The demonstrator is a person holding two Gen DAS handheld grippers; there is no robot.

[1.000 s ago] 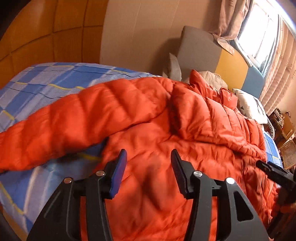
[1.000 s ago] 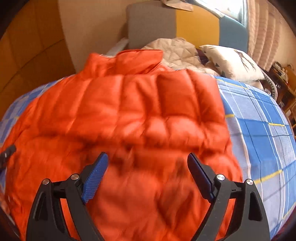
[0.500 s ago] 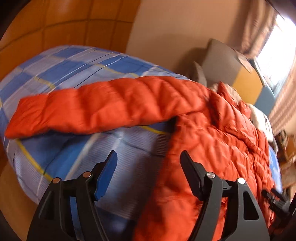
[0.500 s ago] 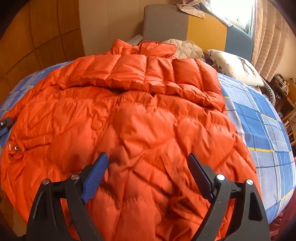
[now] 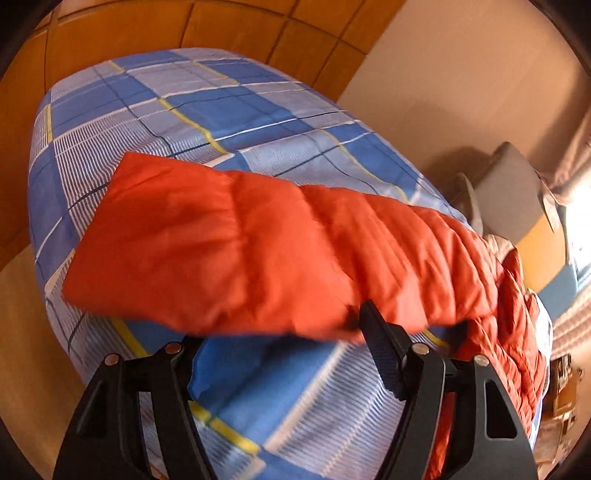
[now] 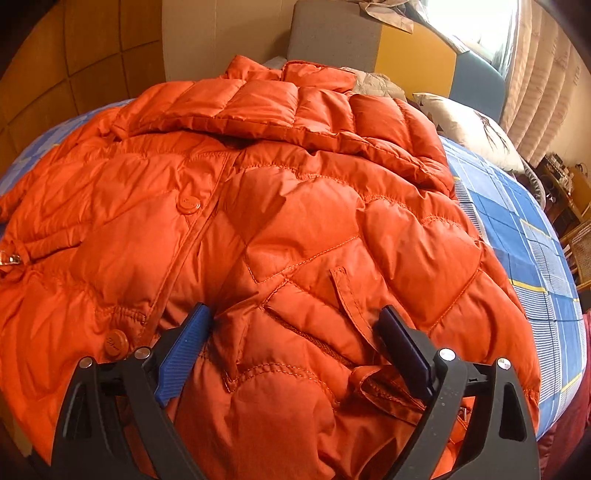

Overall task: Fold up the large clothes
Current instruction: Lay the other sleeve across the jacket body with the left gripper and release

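Puffy orange quilted down jacket [image 6: 280, 206] spread on blue plaid bed [image 5: 221, 110] | right gripper [image 6: 295, 347] fingers opening above hem; left gripper [image 5: 280, 350] apart, apparently empty, beside sleeve [image 5: 229, 251] | light, soft, slippery: grip sleeve cuff.

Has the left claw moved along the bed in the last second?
Yes. The left claw has swung from the orange jacket's body out to its sleeve, toward the wooden wall and away from the window.

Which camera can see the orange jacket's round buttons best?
The right wrist view. It looks straight down on the jacket front, with one button near the middle and another lower left. The left wrist view shows only a sleeve stretched across the bed, no buttons.
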